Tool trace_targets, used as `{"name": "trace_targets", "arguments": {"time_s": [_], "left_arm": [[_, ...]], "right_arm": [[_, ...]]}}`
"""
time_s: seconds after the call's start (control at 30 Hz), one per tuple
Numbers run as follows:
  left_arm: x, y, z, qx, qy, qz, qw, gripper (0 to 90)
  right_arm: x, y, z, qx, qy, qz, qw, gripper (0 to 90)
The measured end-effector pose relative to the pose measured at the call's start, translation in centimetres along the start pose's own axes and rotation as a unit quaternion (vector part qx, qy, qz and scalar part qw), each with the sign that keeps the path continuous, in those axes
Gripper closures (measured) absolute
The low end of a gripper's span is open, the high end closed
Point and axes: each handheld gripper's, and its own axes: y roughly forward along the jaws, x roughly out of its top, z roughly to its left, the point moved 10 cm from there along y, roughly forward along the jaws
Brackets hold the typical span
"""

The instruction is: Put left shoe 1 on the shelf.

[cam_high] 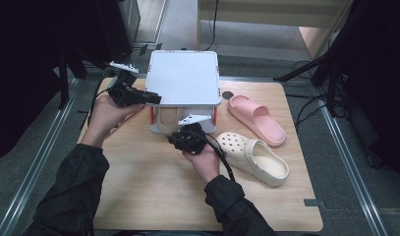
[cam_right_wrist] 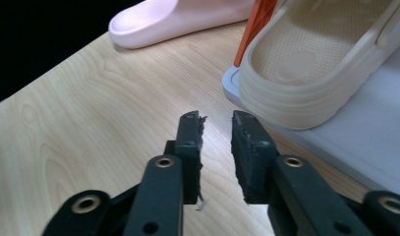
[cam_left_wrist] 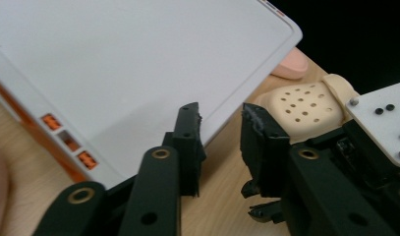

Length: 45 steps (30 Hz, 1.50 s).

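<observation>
**Both grippers parted beside the white rack**

My left gripper (cam_high: 156, 99) sits left of centre in the high view, its jaws parted with nothing between them, tips at the left edge of the white rack's (cam_high: 184, 76) flat top. In the left gripper view that grey-white lid fills the upper left, with small orange tabs along its near rim.

My right gripper (cam_high: 184, 133) is at mid-frame, just in front of the rack's open lower shelf, jaws likewise apart and holding nothing (bare wood shows between the pads in the right gripper view). A cream slipper (cam_right_wrist: 315, 59) lies on the shelf, upper right of that view, its heel overhanging the edge.

Right of the rack on the table (cam_high: 138, 196) rest a cream perforated clog (cam_high: 254, 156) and, behind it, a pink slide (cam_high: 256, 119), near each other.
</observation>
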Motion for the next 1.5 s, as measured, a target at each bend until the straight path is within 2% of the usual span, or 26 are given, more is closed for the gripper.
{"name": "trace_targets", "arguments": {"time_s": [0.07, 0.17, 0.23, 0.37, 0.5, 0.8, 0.83, 0.93, 1.07, 1.2, 1.3, 1.4, 1.5], "left_arm": [[0.0, 0.1, -0.2, -0.004, -0.003, 0.002, 1.0, 61.7], [-0.4, 0.6, -0.9, -0.01, 0.0, 0.009, 0.9999, 56.5], [-0.8, 0.8, -1.1, -0.004, 0.005, 0.015, 0.9999, 53.5], [-1.1, 1.0, -1.6, -0.017, 0.002, 0.002, 0.9999, 48.9], [-2.0, 1.0, -1.9, -0.005, 0.009, 0.003, 0.9999, 46.1], [-3.8, 0.7, -2.6, 0.002, 0.008, -0.005, 1.0, 43.3], [-4.3, 0.8, -2.8, 0.005, 0.011, -0.005, 0.9999, 42.9], [-4.6, 0.9, -3.0, 0.009, 0.013, -0.006, 0.9999, 42.3], [-5.7, 1.2, -3.5, 0.013, 0.017, 0.004, 0.9998, 41.8], [-6.7, 1.3, -4.0, 0.021, 0.022, 0.002, 0.9995, 41.9], [-7.4, 1.2, -4.2, 0.027, 0.021, 0.002, 0.9994, 41.8], [-7.9, 1.2, -4.3, 0.028, 0.021, -0.003, 0.9994, 41.7], [-9.2, 1.4, -4.4, 0.038, 0.029, -0.003, 0.9988, 41.4]], "right_arm": [[-0.2, -0.5, 0.1, 0.002, -0.008, 0.001, 1.0, 71.5], [-0.6, -1.5, 0.1, 0.009, -0.007, -0.002, 0.9999, 68.6], [-0.8, -2.1, 0.1, 0.019, -0.008, -0.002, 0.9998, 63.9], [-1.4, -3.1, 0.1, 0.026, -0.016, 0.001, 0.9995, 62.3], [-1.9, -4.0, 0.3, 0.033, -0.024, 0.004, 0.9991, 61.5], [-2.5, -5.7, 0.6, 0.044, -0.035, 0.003, 0.9984, 61.0], [-2.5, -6.5, 0.8, 0.053, -0.036, -0.004, 0.9979, 61.0], [-2.8, -7.1, 0.8, 0.055, -0.043, -0.001, 0.9976, 61.0], [-3.0, -8.3, 0.0, 0.054, -0.045, -0.002, 0.9975, 61.0], [-3.6, -10.0, -1.2, 0.054, -0.025, -0.008, 0.9982, 61.7], [-4.2, -10.8, -1.9, 0.056, -0.023, -0.004, 0.9981, 62.2], [-4.6, -11.1, -2.3, 0.057, -0.026, 0.0, 0.998, 62.2], [-5.1, -11.9, -3.0, 0.047, -0.032, 0.005, 0.9984, 62.2]]}}
